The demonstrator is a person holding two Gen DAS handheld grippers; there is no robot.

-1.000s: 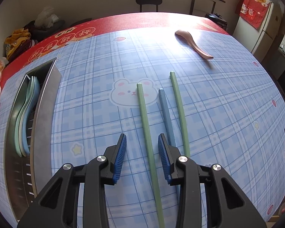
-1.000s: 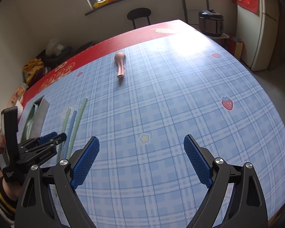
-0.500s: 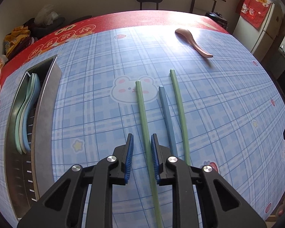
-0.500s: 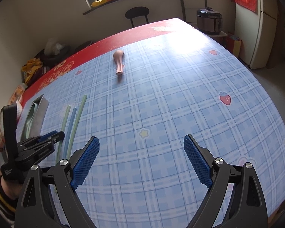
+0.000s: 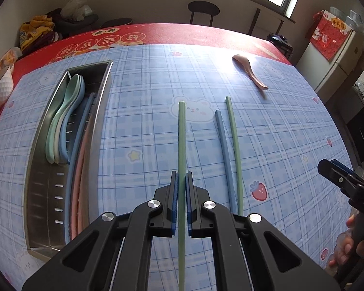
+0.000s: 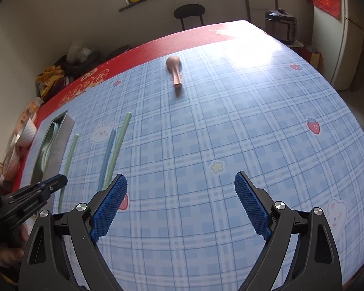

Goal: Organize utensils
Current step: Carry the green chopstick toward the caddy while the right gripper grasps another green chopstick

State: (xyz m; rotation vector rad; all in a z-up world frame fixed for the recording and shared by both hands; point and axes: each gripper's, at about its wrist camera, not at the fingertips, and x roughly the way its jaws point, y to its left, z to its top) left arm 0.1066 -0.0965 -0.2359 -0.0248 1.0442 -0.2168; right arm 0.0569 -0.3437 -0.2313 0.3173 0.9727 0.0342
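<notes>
Currently the left gripper [image 5: 181, 184] is clamped on a green chopstick [image 5: 181, 140], blue pads pressed against both its sides part-way along the shaft. The stick runs from under the gripper body out toward the far side, its tip over the bear print on the tablecloth [image 5: 145, 133].

Right of it, two more sticks lie flat on the cloth: a blue chopstick [image 5: 223, 145] and a second green chopstick [image 5: 235, 145], side by side and nearly touching, roughly parallel to the held one, well apart from it.

Far right: a pink spoon [image 5: 251, 75] lies alone on the cloth, bowl toward the far edge.

Left side: a steel utensil tray [image 5: 40, 194], long and narrow, with slots in its floor. Inside, at the far end, stacked spoons [image 5: 65, 116] in mint, white and blue. Along the tray's right wall, a blue stick and pink sticks lying lengthwise.

Right gripper [image 6: 180, 203]: jaws spread wide, nothing between them, over bare cloth on the near side of the table. The ends of the two loose sticks sit just beyond its left finger. A hand [image 5: 344, 245] holds it at the right edge of the left wrist view.
</notes>
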